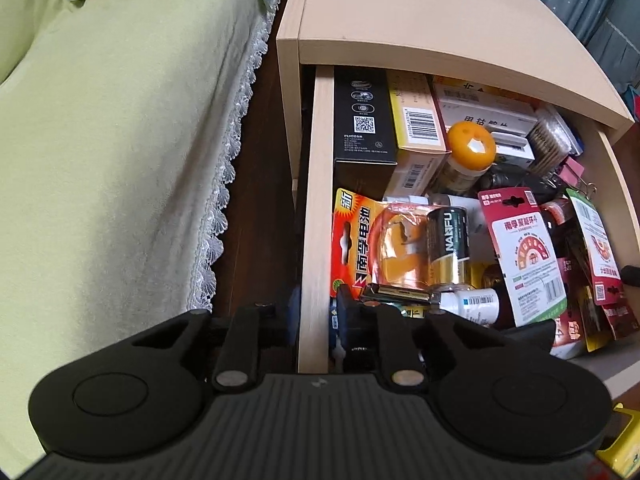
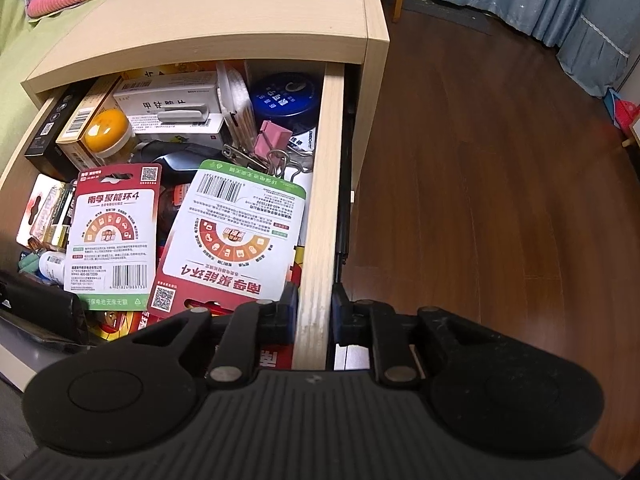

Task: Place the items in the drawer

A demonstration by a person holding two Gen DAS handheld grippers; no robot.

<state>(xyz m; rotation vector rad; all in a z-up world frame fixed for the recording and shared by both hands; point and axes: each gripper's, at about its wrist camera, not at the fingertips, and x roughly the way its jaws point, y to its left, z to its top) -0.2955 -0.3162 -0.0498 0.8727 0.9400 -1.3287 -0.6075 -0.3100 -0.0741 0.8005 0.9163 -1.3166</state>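
Two grippers are set on the open drawer, one on each side wall, and the coming move is judged to turn on that straddle. The left gripper (image 1: 314, 312) is seen with its jaws on either side of the left wall (image 1: 318, 208); the right gripper (image 2: 314, 312) is placed likewise over the right wall (image 2: 324, 184). In the right view the pads appear pressed to the wood, so those jaws are taken as closed on the wall. In the left view a gap may remain between pads and wood, and a firm grip cannot be confirmed.

Each wall runs from the jaws toward 12 o'clock, its long axis along the drawer's travel into the cabinet (image 2: 224, 28). Neither arm is nearer: both are held at the front end of the drawer, at 6 o'clock in each view.

The items are already inside. A battery pack (image 1: 384, 248) lies at 1 o'clock from the left jaws, just inside the wall. A red card (image 2: 114, 232) and a green card (image 2: 236, 236) lie at 10 to 11 o'clock from the right jaws. An orange-lidded jar (image 1: 470, 148) and boxes are packed toward the rear.

A straight push toward 12 o'clock is judged to be what remains, with both sides kept even so the drawer is not skewed on its runners.
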